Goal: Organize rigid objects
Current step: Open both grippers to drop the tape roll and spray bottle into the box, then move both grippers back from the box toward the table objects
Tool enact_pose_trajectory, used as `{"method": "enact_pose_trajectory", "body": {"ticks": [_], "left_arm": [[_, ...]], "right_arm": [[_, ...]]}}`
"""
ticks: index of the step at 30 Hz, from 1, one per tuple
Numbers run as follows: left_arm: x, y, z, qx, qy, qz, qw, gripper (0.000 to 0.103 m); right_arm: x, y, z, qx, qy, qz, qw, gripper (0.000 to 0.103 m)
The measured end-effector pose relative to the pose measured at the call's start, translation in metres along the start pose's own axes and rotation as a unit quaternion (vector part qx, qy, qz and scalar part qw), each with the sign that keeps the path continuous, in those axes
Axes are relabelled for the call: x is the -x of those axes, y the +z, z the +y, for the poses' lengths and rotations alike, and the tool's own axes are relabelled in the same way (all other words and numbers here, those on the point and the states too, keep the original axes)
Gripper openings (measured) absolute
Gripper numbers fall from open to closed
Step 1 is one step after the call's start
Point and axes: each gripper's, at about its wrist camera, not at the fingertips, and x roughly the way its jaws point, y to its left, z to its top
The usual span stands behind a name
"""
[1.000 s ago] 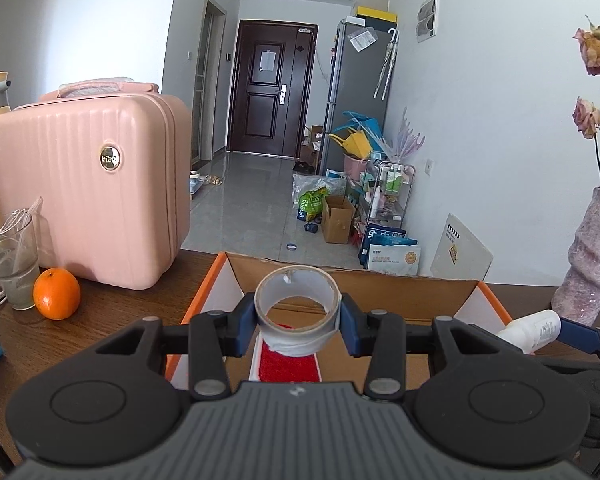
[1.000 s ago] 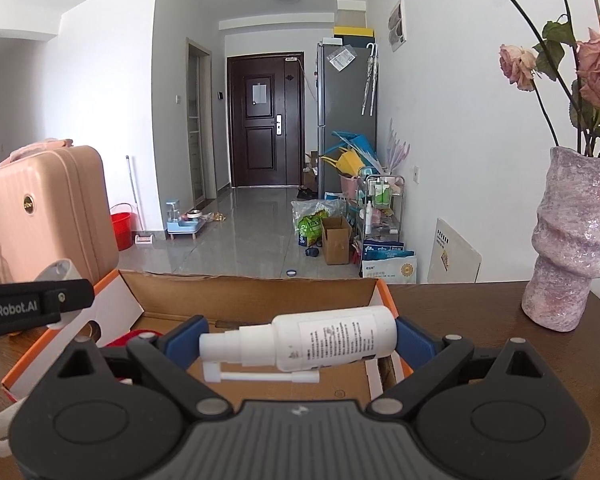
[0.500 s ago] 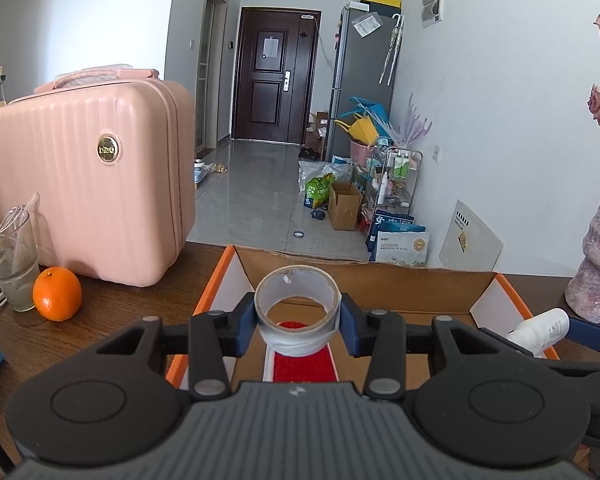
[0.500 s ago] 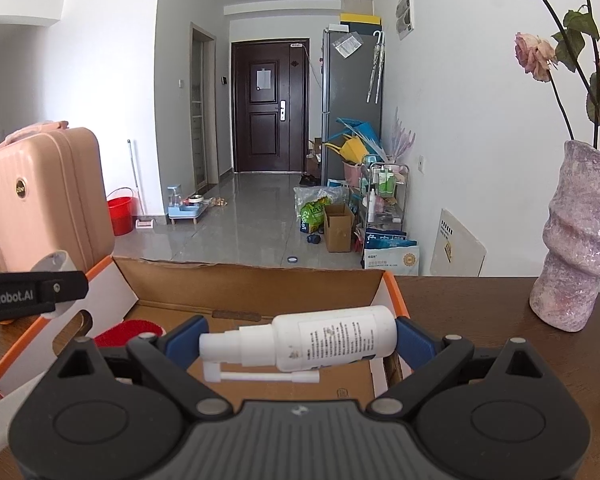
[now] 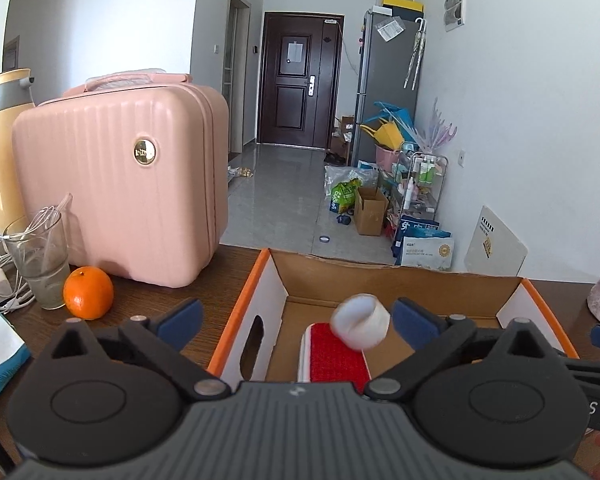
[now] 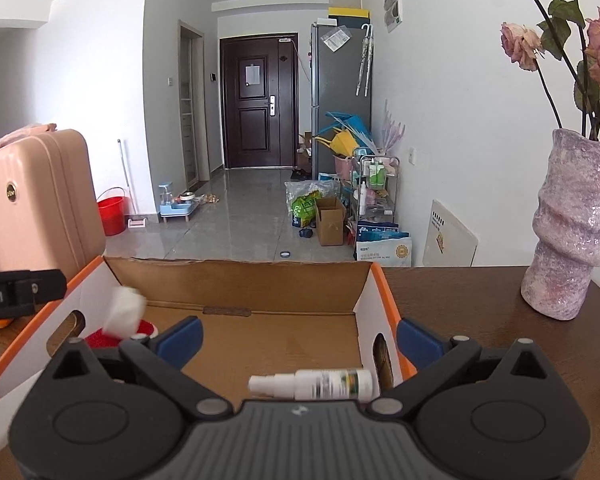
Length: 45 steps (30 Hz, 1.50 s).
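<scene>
You are at the drop-off step – both tools have let go over the cardboard box (image 5: 278, 280) that fills the lower middle of each view. Your left gripper (image 5: 296, 316) has just been opening, its blue pads now wide apart at lower left and lower right of centre, and the tape roll (image 5: 360, 326) is loose between them, blurred and tilted, touching neither pad, just above the red brush (image 5: 332, 352) that lies on the box floor. Your right gripper (image 6: 298, 338) has also just been opening the last bit; the spray bottle (image 6: 316, 385) lies on its side low in the frame, nozzle to the left, clear of both pads and seemingly on the box floor near the right wall. So the box holds the brush for certain, the bottle by the look of it, and the roll seems about to land beside or on the brush – in the right wrist view it shows as a white blur (image 6: 124, 312) at the left wall. Next, I judge, you should lift both tools straight back out without clipping the box walls, then look for what is left on the table (image 5: 220, 256); the orange (image 5: 88, 298) and the glass (image 5: 40, 256) sit at the left by the pink suitcase (image 5: 120, 184), though whether they belong to this job is hard to say
</scene>
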Motion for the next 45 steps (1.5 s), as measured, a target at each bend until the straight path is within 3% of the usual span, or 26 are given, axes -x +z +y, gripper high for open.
{"method": "enact_pose_trajectory", "body": {"ticks": [20, 45], "left_arm": [[0.014, -0.005, 0.002, -0.005, -0.007, -0.004, 1.0000, 0.103], [0.080, -0.038, 0.016, -0.006, -0.026, -0.032, 0.9991, 0.103]], "right_arm": [[0.019, -0.005, 0.003, 0.008, 0.004, -0.015, 1.000, 0.103], [0.094, -0.034, 0.003, 0.021, 0.023, -0.058, 0.998, 0.103]]}}
